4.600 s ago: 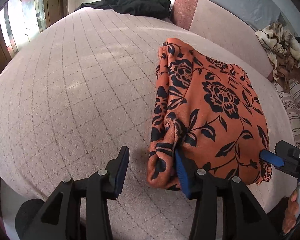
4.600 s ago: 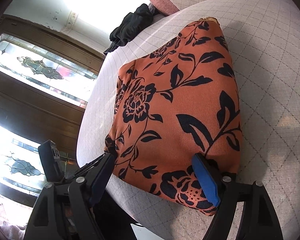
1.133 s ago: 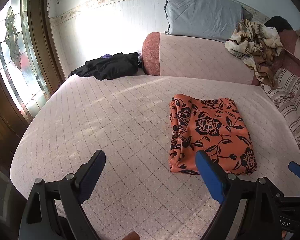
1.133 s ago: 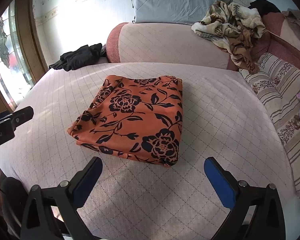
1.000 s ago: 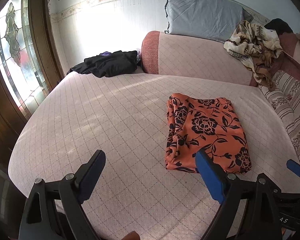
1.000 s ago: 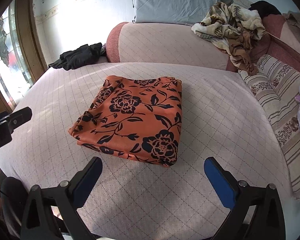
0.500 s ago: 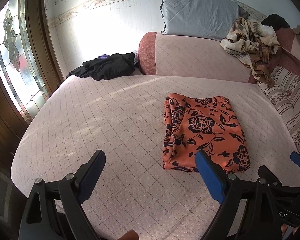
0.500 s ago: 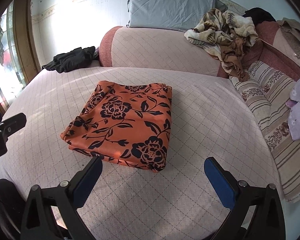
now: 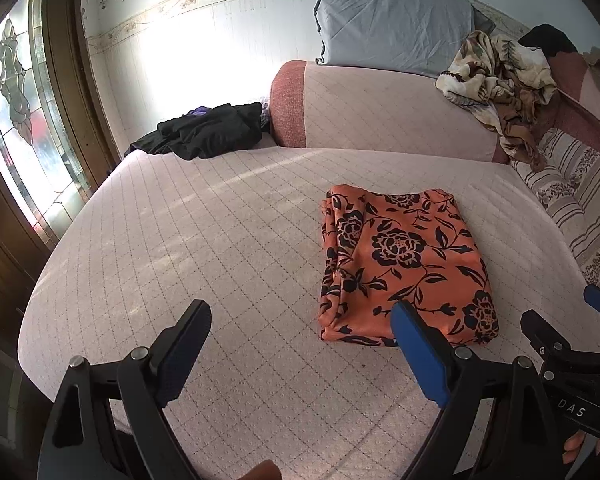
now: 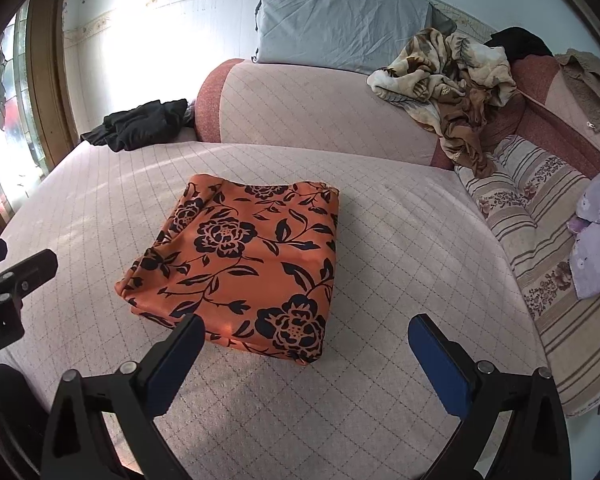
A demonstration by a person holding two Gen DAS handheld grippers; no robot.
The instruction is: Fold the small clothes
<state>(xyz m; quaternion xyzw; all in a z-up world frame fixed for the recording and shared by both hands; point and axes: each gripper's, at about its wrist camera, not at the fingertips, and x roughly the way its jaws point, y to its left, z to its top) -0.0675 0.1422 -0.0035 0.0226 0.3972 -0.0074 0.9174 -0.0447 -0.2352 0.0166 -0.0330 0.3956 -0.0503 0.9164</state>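
**Now: folded cloth lying free, both tongs apart**

Now we are holding both tongs above the near edge of the bed (image 9: 220, 240), each pointing downward at a slant. We are keeping the left tongs (image 9: 300, 344) spread wide, with nothing between the blue pads; the folded orange cloth with black flowers (image 9: 400, 260) is lying toward one o'clock from them, and its near edge is showing just behind the right-hand pad. We are keeping the right tongs (image 10: 304, 360) spread wide as well, gripping nothing, with the folded orange cloth (image 10: 244, 256) lying flat toward eleven o'clock from them, clear of both pads. A black garment (image 9: 208, 132) is sitting at the far corner of the bed, toward eleven o'clock, beside the bolster (image 9: 380, 112). A grey pillow (image 10: 340, 20) is leaning on the wall behind it, and a crumpled brown patterned blanket (image 10: 448, 80) is draping over the bolster toward one o'clock.
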